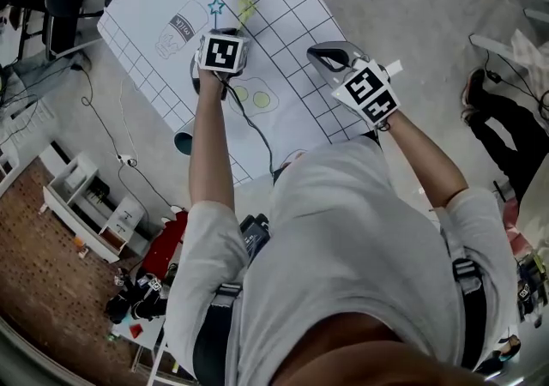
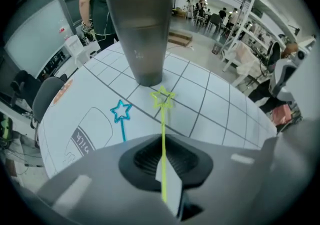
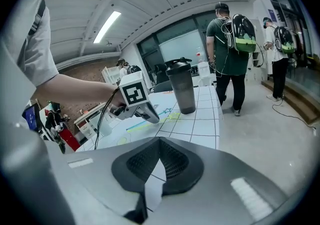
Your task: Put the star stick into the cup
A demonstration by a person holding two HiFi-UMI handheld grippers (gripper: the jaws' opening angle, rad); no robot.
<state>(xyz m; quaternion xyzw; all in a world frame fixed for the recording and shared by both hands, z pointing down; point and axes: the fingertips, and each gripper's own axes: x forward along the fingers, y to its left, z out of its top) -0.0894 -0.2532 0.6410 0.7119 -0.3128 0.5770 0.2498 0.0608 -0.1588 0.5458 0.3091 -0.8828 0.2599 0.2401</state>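
The left tongs (image 2: 165, 169) are pinched shut on the shaft of the yellow star stick (image 2: 162, 119). The stick's star end pokes out ahead of their tips, close to the foot of the dark cup (image 2: 142, 29). The cup stands upright on the gridded desk (image 2: 215, 104) just beyond them. A blue star stick (image 2: 121, 114) lies flat on the desk just left of the tongs' tips. The right tongs (image 3: 152, 179) hang off to the right, their jaws almost together with only a thin slit and nothing in it. From them, the cup is farther ahead.
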